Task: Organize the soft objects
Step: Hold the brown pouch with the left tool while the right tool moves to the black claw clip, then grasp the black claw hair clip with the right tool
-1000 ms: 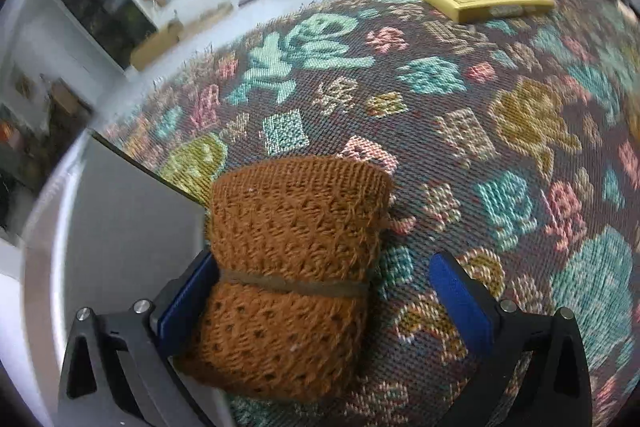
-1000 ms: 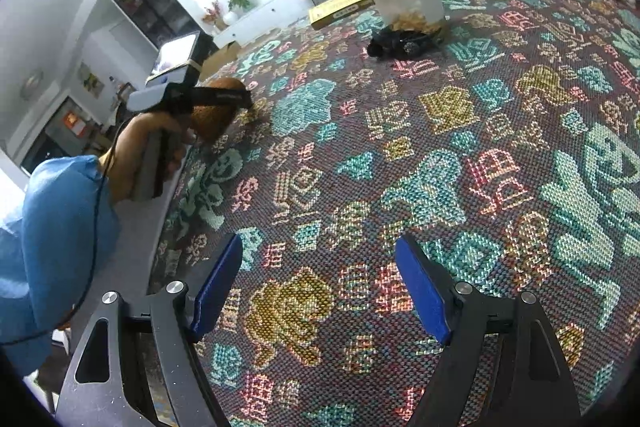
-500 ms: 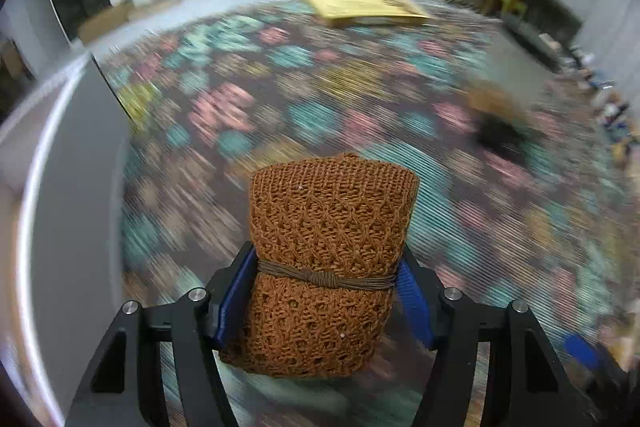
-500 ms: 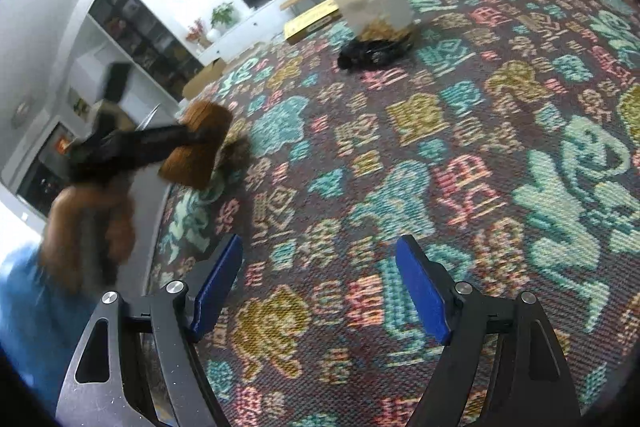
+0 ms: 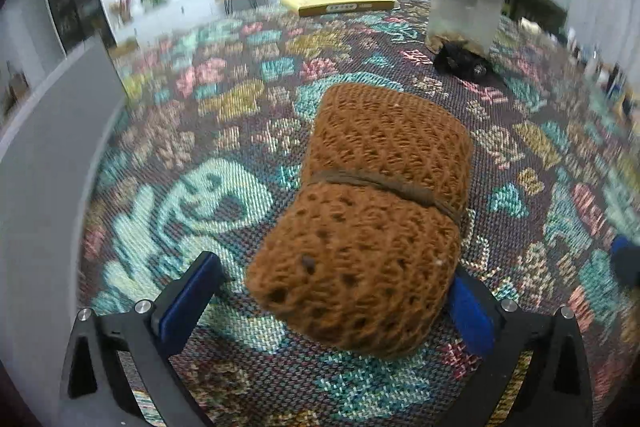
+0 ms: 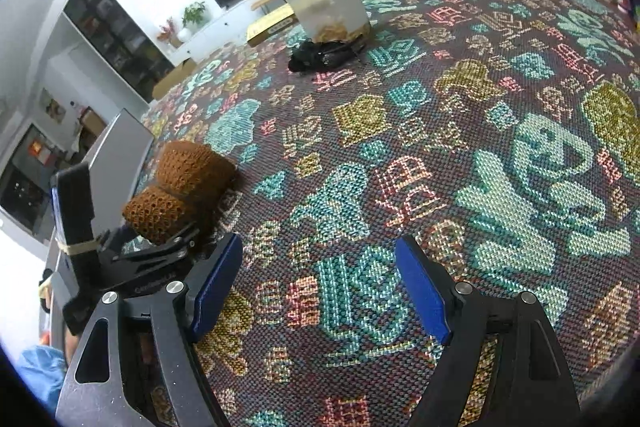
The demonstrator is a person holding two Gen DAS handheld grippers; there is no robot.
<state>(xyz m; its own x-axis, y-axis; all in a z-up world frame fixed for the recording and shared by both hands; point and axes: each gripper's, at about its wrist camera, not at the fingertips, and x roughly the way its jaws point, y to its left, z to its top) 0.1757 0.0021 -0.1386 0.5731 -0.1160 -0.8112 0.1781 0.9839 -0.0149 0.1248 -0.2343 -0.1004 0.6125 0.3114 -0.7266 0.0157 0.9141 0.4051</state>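
Brown knit roll (image 5: 376, 211) on the cloth (image 5: 224, 187) between the spread jaws of the left gripper (image 5: 334, 267), long axis from 6 toward 12 o'clock along the fingers, 8 o'clock pad clear of it, the other at its side. Right gripper (image 6: 320, 241) wide and empty, roll off at 10 o'clock, so left nearer. Probably bound for the jar (image 5: 464, 11) at 1 o'clock.

Bright, even daylight w/ soft shadows — left wrist view motion-blurred far and right, both w/ fisheye bending, dark vignette corners.
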